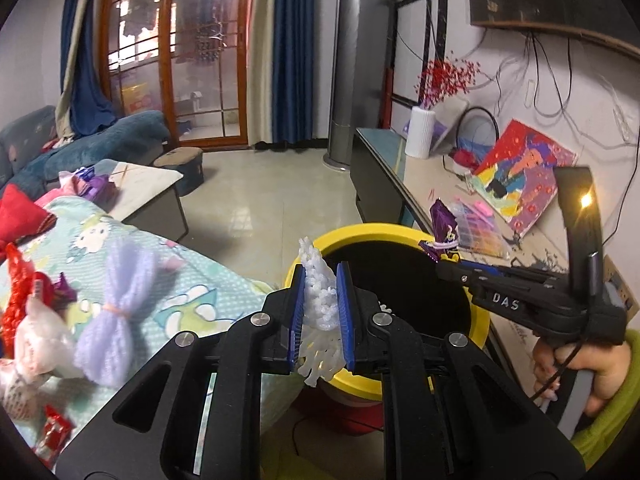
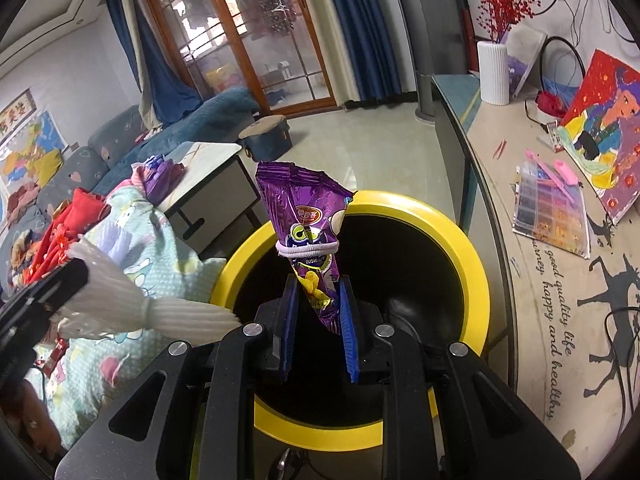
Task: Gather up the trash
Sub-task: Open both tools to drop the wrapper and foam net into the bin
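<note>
The yellow-rimmed bin (image 2: 478,280) gapes wide, wedged between the quilt-covered bed (image 1: 132,256) and the table (image 2: 520,240). Over its rim, the left gripper (image 1: 320,284) fingers pinch a white foam net (image 1: 318,292). The right gripper (image 2: 318,292) fingers pinch a purple snack bag (image 2: 300,208) above the opening.

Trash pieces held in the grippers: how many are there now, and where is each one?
2. A white foam net is clamped in the left gripper, at the yellow bin's rim. A purple snack wrapper is clamped in the right gripper, above the bin's opening.
</note>
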A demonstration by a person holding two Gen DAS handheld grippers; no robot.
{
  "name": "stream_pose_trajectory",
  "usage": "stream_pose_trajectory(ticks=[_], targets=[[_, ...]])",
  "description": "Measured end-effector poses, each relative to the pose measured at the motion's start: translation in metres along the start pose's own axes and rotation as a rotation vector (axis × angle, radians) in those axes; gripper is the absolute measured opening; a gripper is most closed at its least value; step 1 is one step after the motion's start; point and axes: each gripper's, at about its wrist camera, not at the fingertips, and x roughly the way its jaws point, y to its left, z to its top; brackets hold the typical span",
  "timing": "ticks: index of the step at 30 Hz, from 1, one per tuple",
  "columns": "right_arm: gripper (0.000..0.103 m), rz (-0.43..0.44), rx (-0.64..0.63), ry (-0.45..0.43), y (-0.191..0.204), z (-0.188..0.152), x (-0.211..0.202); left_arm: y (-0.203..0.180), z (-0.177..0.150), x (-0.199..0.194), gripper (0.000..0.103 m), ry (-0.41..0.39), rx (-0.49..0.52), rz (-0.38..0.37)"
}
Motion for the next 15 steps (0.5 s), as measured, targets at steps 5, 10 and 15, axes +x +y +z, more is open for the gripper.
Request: stream_pose_trajectory(ticks=[5,10,15], targets=[[0.021,0.008,0.01,0.04,-0.005,-0.005,0.009,-0.007,-0.005,0.019,0.01,0.032,0.019,-0.019],[0.021,0.0,0.027,0.066,-0.011,-0.009,0.018,-0.008,-0.009,0.03,0.013,0.059,0.028,-0.033],[0.027,-0.006,0.041,0.078,-0.015,-0.012,0.021,-0.008,-0.011,0.038,0.043,0.073,0.014,-0.038]])
